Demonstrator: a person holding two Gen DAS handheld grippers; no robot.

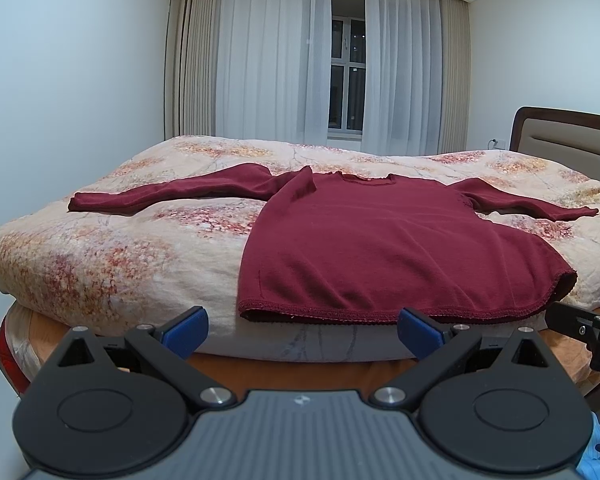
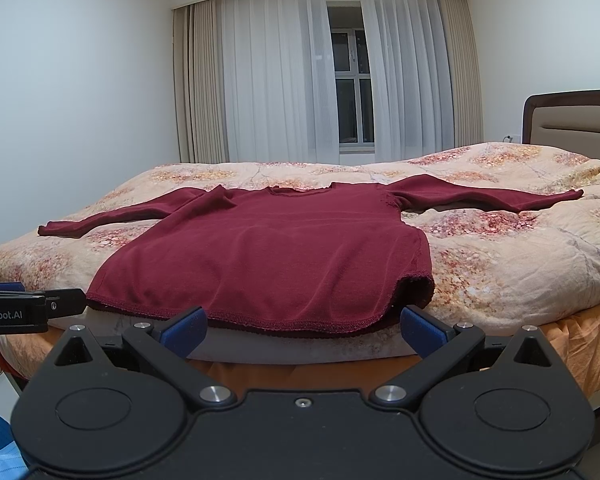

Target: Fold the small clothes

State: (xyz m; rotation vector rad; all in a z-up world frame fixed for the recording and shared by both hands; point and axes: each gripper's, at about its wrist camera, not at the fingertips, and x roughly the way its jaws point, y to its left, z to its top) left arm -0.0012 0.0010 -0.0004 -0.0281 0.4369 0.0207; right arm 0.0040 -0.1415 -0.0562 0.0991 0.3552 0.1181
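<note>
A dark red long-sleeved sweater [image 1: 380, 240] lies flat on the bed, both sleeves spread out, hem toward me; it also shows in the right wrist view [image 2: 268, 256]. My left gripper [image 1: 302, 332] is open and empty, just short of the hem near its left part. My right gripper [image 2: 302, 330] is open and empty, just short of the hem near its right corner. The right gripper shows at the right edge of the left wrist view [image 1: 588, 320]. The left gripper shows at the left edge of the right wrist view [image 2: 24, 306].
A floral quilt [image 1: 112, 256] covers the bed over an orange sheet [image 2: 572, 344]. A headboard [image 2: 576, 120] stands at the right. Curtains and a window [image 1: 346, 64] are behind the bed. White walls stand on both sides.
</note>
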